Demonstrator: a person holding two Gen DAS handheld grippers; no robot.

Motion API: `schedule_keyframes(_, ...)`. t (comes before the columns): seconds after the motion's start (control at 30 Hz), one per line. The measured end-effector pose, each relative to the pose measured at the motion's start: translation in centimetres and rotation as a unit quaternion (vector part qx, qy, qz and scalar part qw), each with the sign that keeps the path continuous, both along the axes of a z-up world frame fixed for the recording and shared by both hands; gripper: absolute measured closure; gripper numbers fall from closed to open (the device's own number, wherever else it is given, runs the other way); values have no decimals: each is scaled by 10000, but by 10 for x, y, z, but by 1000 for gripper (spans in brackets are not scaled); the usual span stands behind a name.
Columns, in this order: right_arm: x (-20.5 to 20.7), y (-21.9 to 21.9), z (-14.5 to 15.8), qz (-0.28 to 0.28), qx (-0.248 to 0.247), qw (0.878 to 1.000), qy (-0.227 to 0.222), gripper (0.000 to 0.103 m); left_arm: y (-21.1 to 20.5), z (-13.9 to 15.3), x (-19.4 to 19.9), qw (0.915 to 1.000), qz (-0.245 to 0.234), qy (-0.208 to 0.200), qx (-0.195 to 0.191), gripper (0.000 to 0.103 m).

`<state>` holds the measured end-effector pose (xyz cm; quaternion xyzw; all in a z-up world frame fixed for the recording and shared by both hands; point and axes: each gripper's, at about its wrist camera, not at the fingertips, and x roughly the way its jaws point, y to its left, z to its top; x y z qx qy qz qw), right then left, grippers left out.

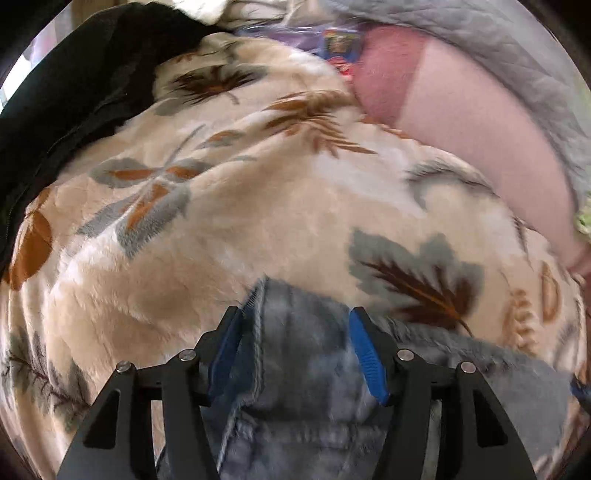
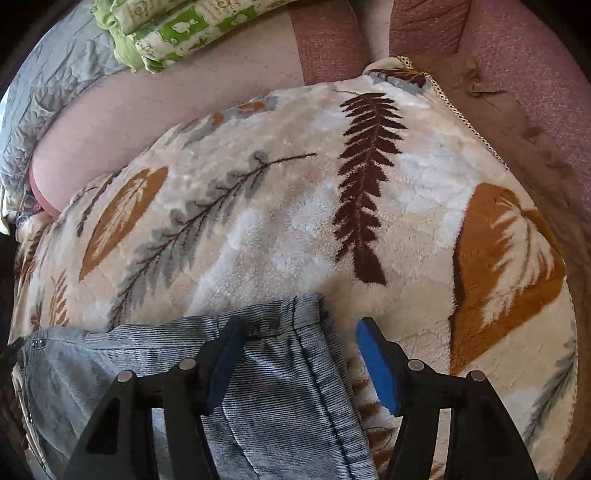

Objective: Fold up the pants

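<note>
**Both grippers open over grey denim pants on a leaf-print blanket**

Left wrist view: the left gripper (image 1: 295,325) points down with its blue-padded fingers (image 1: 364,354) standing wide. Between them lies a blurred fold of the washed grey-blue denim pants (image 1: 295,369), a stitched seam running just inside the left finger. Whether the pads touch the cloth cannot be told. The pants rest on a cream plush blanket with brown, orange and grey leaves (image 1: 221,229). A black garment (image 1: 74,74) sits far left, a pink cushion (image 1: 461,122) far right.

Right wrist view: the right gripper (image 2: 299,332) is also spread wide. The left finger (image 2: 225,362) lies over the ribbed denim pants (image 2: 280,387), the right finger over bare blanket (image 2: 295,221), and nothing is pinched. A green-and-cream patterned quilt (image 2: 166,29) lies far left.
</note>
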<state>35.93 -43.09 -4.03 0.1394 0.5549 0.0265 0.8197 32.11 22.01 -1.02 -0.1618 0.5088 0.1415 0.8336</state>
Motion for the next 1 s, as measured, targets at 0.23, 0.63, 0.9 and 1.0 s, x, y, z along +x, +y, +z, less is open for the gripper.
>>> schedule_keyframes(0.23, -1, -13, 13, -140, 360, 9993, -13, 37, 10, 4, 5, 9994, 96, -32, -322, 53)
schedule_keyframes(0.63, 8, 6, 5, 209, -181, 9996, 96, 85, 17, -1, 13, 9996, 109, 170, -213, 101)
schedule_keyframes(0.9, -5, 0, 37, 77, -164, 9991, -376, 86, 9, 39, -10, 9990, -36, -442, 82, 101)
schedule_keyframes(1.0, -16, -6, 54, -1, -108, 9981, -600, 86, 3, 62, -26, 9970, -142, -738, 158, 101)
